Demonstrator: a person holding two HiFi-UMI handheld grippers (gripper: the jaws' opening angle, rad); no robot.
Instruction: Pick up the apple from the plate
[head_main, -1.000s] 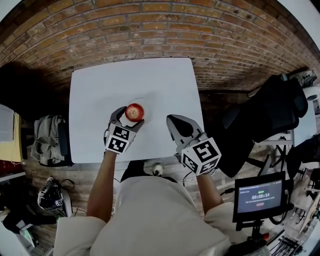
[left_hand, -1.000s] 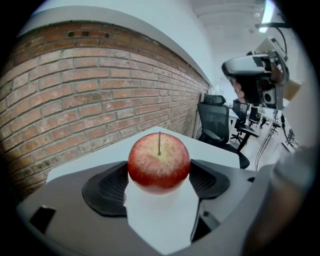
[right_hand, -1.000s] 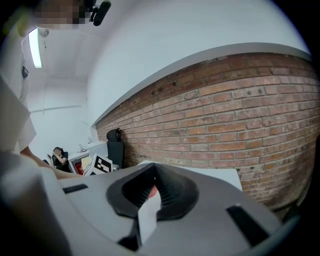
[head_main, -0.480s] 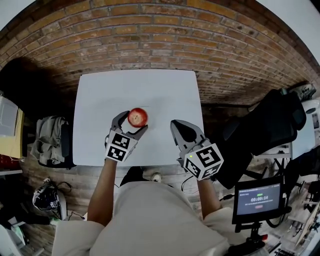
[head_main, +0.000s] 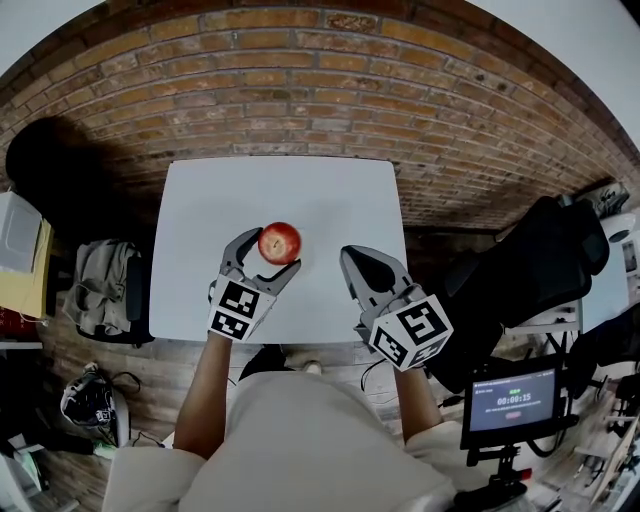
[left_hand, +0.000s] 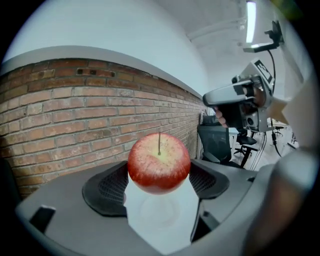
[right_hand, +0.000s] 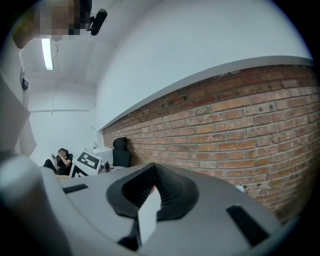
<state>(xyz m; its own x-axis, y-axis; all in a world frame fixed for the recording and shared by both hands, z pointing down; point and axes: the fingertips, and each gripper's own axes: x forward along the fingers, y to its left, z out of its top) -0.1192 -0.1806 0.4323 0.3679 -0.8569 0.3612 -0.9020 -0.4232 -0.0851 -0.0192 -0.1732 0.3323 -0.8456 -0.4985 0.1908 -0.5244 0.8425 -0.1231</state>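
Note:
A red apple sits between the jaws of my left gripper, which is shut on it above the white table. In the left gripper view the apple is stem up, clamped between the two dark pads, clear of a faint white plate on the table below. My right gripper hovers over the table's near right part, shut with nothing in it. In the right gripper view its jaws press together, with only a thin sliver of table showing between them.
A brick wall runs behind the table. A black office chair stands to the right, with a small screen on a stand nearer me. A grey bag and a dark pack lie at the left.
My left gripper has risen with the apple held in it, off the plate. The right gripper has stayed shut beside it; my head view has shifted slightly.

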